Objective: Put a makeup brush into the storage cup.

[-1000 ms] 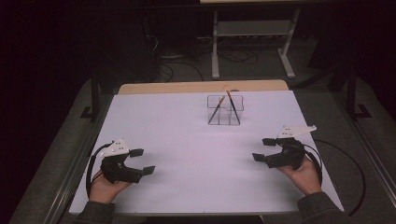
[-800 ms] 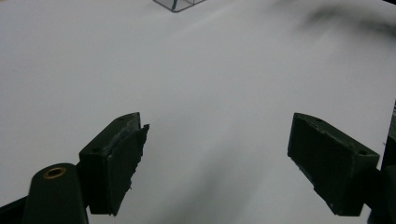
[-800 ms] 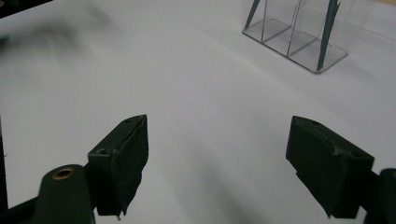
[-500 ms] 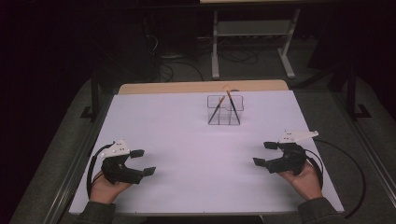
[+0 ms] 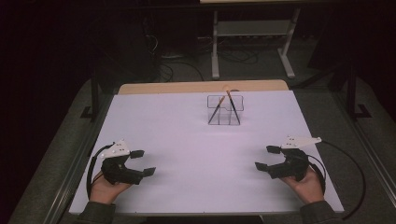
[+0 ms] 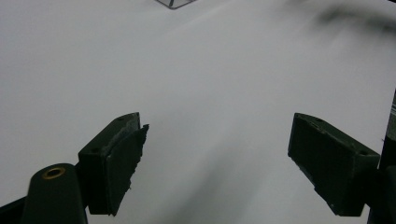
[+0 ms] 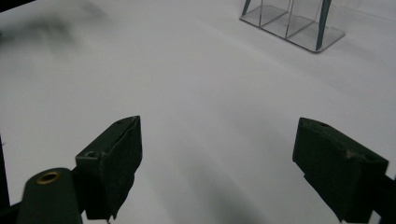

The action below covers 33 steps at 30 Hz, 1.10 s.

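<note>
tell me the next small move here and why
Probably reach the right hand-held gripper forward toward the clear holder at the far middle of the white table. Its jaws have just been opening with nothing between them, two pencils lean crossed in the holder, and the left hand-held gripper rests open near the front edge.

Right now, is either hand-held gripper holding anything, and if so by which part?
Nothing is held. The left hand-held gripper and the right hand-held gripper both stand open over the white table, well short of the clear organizer with its two pencils.
</note>
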Each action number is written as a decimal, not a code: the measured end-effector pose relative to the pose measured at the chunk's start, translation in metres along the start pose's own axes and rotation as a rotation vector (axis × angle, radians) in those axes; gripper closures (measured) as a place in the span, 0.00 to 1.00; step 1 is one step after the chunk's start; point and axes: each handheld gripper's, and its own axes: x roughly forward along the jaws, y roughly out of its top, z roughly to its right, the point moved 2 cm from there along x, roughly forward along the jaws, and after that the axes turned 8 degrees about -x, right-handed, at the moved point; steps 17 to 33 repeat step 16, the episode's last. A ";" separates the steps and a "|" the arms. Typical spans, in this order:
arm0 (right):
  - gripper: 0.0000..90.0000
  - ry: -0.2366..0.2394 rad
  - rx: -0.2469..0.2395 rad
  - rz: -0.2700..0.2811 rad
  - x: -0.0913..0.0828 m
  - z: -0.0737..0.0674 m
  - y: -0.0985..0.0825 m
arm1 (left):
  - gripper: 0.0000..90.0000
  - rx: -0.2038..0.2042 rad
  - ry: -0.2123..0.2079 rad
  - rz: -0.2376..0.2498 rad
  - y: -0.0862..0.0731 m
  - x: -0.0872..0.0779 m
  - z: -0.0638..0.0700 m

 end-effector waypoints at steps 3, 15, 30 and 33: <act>0.16 0.000 0.003 0.002 0.000 -0.001 -0.002 | 0.19 -0.004 0.000 -0.001 -0.001 0.000 0.000; 0.16 -0.003 0.005 -0.003 0.002 -0.002 -0.005 | 0.19 0.005 -0.007 -0.011 -0.002 0.004 0.001; 0.16 -0.004 0.004 -0.002 0.002 -0.002 -0.005 | 0.19 0.006 -0.007 -0.011 -0.002 0.004 0.001; 0.16 -0.004 0.004 -0.002 0.002 -0.002 -0.005 | 0.19 0.006 -0.007 -0.011 -0.002 0.004 0.001</act>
